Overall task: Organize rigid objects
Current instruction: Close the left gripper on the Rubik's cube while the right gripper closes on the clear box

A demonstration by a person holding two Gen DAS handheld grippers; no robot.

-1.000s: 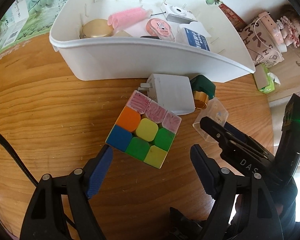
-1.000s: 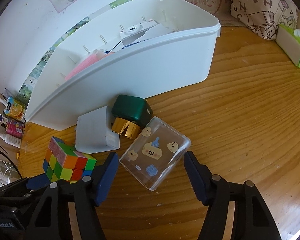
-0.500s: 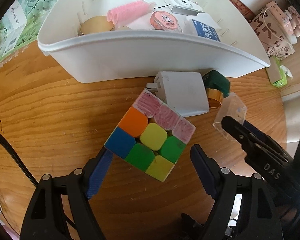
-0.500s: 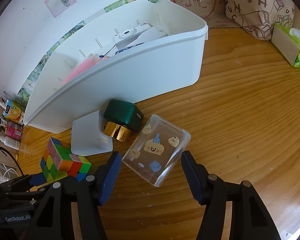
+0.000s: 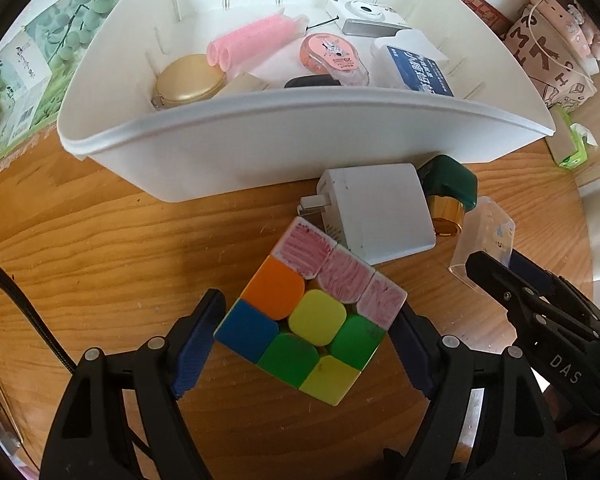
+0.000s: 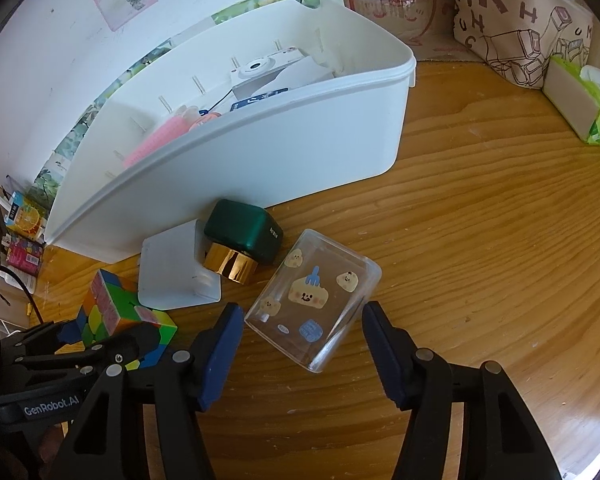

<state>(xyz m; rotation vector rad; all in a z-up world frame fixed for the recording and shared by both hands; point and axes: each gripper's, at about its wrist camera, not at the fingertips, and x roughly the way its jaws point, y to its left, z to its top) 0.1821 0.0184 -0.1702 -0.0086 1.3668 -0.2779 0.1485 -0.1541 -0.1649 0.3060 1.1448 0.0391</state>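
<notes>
Wooden tabletop is carrying the puzzle cube (image 5: 312, 316) just in front of the white bin (image 5: 284, 140) — it is sitting squarely between the left gripper (image 5: 306, 340)'s open fingers, not yet pinched. Beside it, the right gripper (image 6: 300, 354) is straddling the clear sticker box (image 6: 314, 300) — its jaws have just been closing, pads still apart from it.

The left gripper (image 5: 306, 344) has lowered around the cube (image 5: 310, 316); right jaws narrowed.

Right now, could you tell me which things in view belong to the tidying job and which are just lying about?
Job: puzzle cube, white charger, green and gold bottle, clear sticker box, white bin.
Lying about: tissue pack, printed bag.
</notes>
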